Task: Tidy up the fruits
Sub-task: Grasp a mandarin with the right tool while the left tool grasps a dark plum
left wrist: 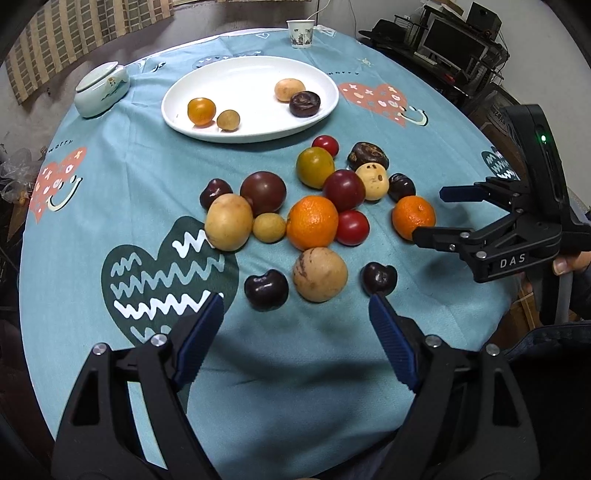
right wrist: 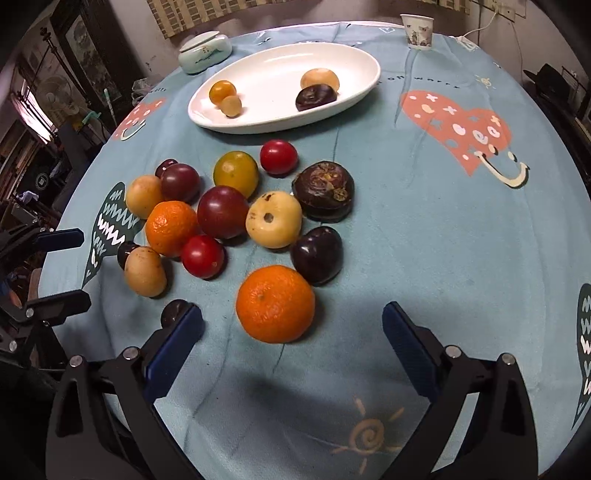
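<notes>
Orange (right wrist: 275, 303) just beyond the gaping right gripper (right wrist: 291, 325), untouched.

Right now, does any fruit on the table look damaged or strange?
Yes. The pale yellow fruit in the middle of the pile has a round hole and brown spots on its skin. Nothing is spilled.

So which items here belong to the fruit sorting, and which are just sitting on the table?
Job:
- white plate, four fruits already on it
- loose fruit pile, e.g. orange, pale fruit
- left gripper and right gripper, jaws open, empty

Bystanders:
- paper cup
- lidded ceramic dish
- tablecloth
</notes>
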Demonstrator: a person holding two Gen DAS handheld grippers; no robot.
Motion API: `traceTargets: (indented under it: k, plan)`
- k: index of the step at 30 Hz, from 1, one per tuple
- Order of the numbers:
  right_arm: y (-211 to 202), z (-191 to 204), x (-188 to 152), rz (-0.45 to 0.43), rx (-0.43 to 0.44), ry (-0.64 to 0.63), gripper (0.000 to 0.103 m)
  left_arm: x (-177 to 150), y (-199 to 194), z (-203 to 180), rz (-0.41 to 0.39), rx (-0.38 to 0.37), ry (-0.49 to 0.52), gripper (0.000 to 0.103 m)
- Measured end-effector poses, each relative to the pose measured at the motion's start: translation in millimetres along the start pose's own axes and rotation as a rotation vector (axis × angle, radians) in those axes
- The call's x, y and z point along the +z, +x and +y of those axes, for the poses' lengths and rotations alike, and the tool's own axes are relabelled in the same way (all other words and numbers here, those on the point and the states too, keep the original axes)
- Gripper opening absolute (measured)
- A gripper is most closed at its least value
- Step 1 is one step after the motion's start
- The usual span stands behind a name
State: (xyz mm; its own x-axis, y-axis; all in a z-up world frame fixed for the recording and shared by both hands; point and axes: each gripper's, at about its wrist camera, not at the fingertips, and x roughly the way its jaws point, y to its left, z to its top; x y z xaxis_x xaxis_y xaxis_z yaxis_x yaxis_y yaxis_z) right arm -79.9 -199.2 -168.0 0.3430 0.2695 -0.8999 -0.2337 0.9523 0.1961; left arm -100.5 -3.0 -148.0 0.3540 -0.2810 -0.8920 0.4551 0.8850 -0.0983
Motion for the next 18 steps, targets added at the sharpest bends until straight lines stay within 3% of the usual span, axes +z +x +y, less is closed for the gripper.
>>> traceTargets:
  k: [4, 9, 11, 13, 14, 18]
  plan:
    - [8, 0, 2, 0.039, -0.009, -0.008, 0.088, -2, 2, 3, 0.008, -0.004, -0.023, 0.082]
    - [16, 2, 2, 0.063, -0.016, -0.017, 0.085, -2, 8, 14, 0.023, 0.012, -0.066, 0.082]
    - [20, 5, 4, 0.075, -0.032, -0.033, 0.078, -1, 13, 20, 0.033, 0.013, -0.088, 0.082]
    - [20, 10, 6, 0.066, -0.068, -0.072, 0.052, -1, 15, 22, 0.036, 0.015, -0.096, 0.082]
    - [19, 10, 7, 0.073, -0.037, -0.080, 0.044, -1, 15, 23, 0.037, 0.013, -0.095, 0.082]
    - [14, 5, 3, 0.093, -0.010, -0.076, 0.044, -1, 20, 26, 0.036, 0.003, -0.074, 0.082]
